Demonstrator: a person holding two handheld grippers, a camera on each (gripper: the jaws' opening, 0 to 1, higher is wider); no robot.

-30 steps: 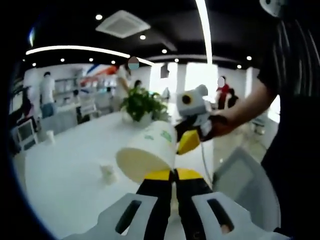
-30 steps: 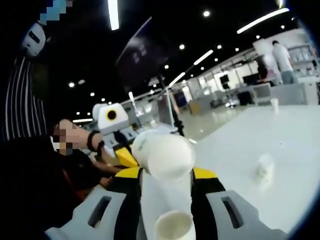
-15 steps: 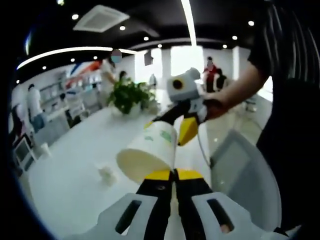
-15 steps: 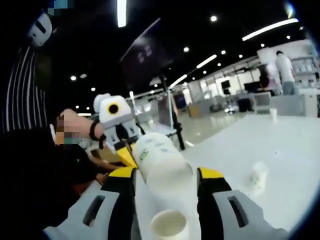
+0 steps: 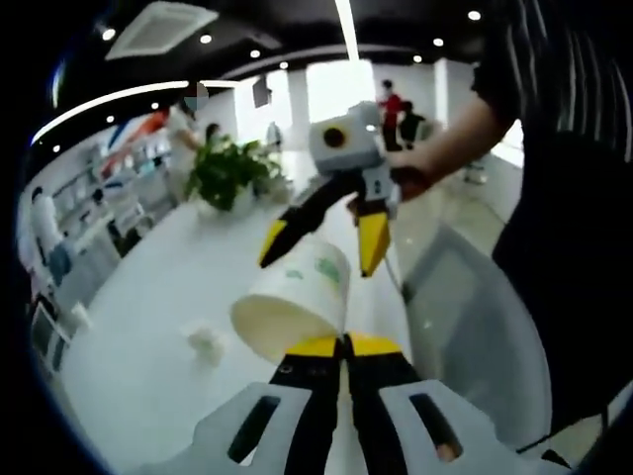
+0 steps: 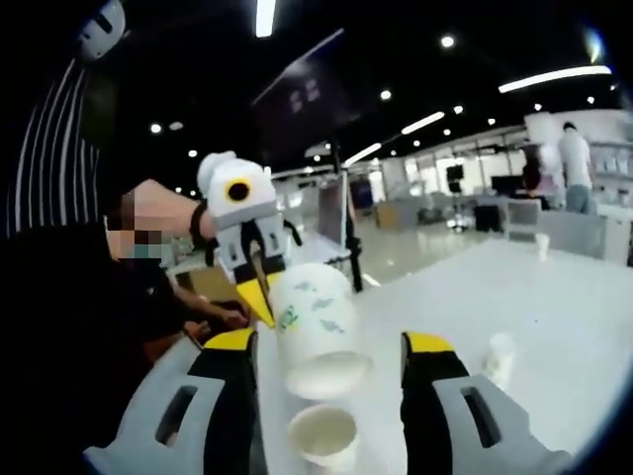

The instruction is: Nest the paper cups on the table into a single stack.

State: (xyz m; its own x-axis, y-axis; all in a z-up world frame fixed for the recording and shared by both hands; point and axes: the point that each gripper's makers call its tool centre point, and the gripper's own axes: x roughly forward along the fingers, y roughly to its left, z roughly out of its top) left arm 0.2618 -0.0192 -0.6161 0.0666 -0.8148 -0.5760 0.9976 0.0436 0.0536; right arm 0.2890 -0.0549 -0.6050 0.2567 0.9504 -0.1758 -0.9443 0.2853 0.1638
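A white paper cup with green print [image 5: 295,302] lies tilted above the white table [image 5: 148,396]. My left gripper [image 5: 344,345] is shut on the cup's near edge. My right gripper [image 5: 321,247] reaches in from the far side, its yellow jaws spread wide over the cup's far end. In the right gripper view the same cup [image 6: 315,322] hangs between my open right gripper [image 6: 328,342], with the left gripper [image 6: 260,297] pinching it from behind. Just under it another paper cup [image 6: 321,435] stands mouth up on the table.
A small white cup [image 5: 205,339] sits on the table to the left, and it shows as the small white cup [image 6: 498,356] at the right. A potted plant [image 5: 226,173] stands at the table's far end. A grey chair [image 5: 465,327] and the person's dark striped top [image 5: 564,148] are on the right.
My right gripper's jaws have spread wider around the held cup. The cup has tipped more upright over the standing cup. The left gripper has stayed shut on it.
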